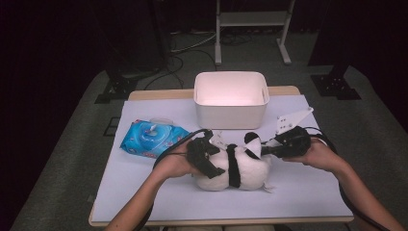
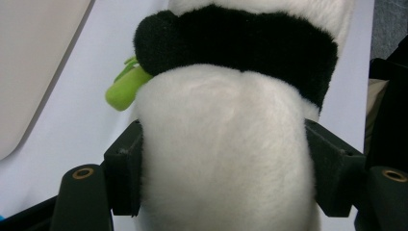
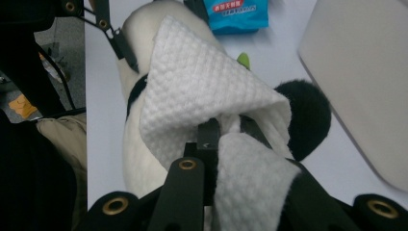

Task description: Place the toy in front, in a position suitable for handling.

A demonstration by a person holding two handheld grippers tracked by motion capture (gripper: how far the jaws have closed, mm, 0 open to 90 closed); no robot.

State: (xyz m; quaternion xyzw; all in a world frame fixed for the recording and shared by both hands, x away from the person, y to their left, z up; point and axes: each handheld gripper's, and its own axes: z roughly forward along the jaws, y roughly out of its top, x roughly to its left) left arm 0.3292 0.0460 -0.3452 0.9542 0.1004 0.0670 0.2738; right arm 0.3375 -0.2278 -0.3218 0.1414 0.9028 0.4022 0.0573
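Your left gripper is clamped around the body of the toy panda, its jaws set fairly wide with the white plush bulging between them in the left gripper view. That grip is there to pin the soft toy so it cannot slide or roll under rubbing. The panda lies on its side on the white table cover, just in front of the white bin.

Your right gripper is closed nearly all the way on a folded white wipe, which drapes over the panda's head beside one black ear (a pinch at the fold leaves the loose flap free to wipe with).

The blue wipe pack lies near your left hand, likely kept there so a fresh sheet is within easy reach. A small green piece pokes out by the panda's black band.
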